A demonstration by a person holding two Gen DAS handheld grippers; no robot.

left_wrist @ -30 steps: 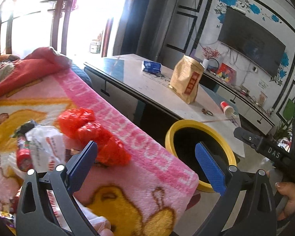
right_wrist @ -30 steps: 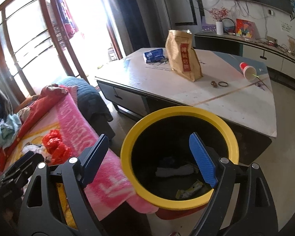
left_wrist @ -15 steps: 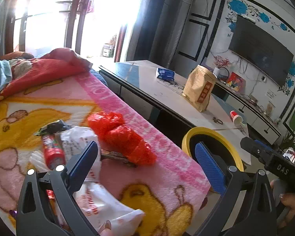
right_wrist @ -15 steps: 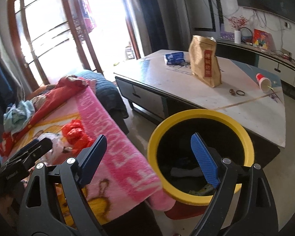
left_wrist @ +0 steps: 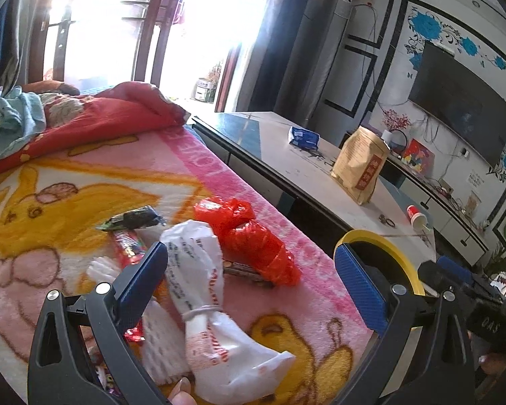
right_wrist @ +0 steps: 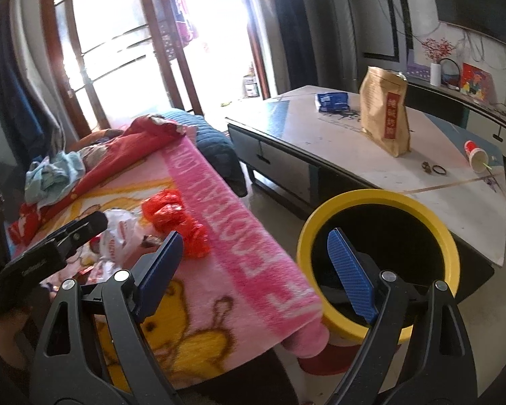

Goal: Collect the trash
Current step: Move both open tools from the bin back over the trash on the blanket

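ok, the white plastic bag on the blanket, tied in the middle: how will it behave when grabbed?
The white plastic bag is crinkled thin film, so probably floppy and light. A band cinches its waist, likely the firmest grab point. Loose ends may sag and drag over the pink blanket.

Home living rm: wall-mounted black flat TV [left_wrist: 462, 108] w/ blue flower wall decals [left_wrist: 425, 25], low white-topped coffee-table worktop [right_wrist: 371, 155], pink cartoon fleece blanket [left_wrist: 67, 182] over couch or bed, tall wood-framed glass doors [right_wrist: 118, 47], dark curtains [right_wrist: 286, 17].
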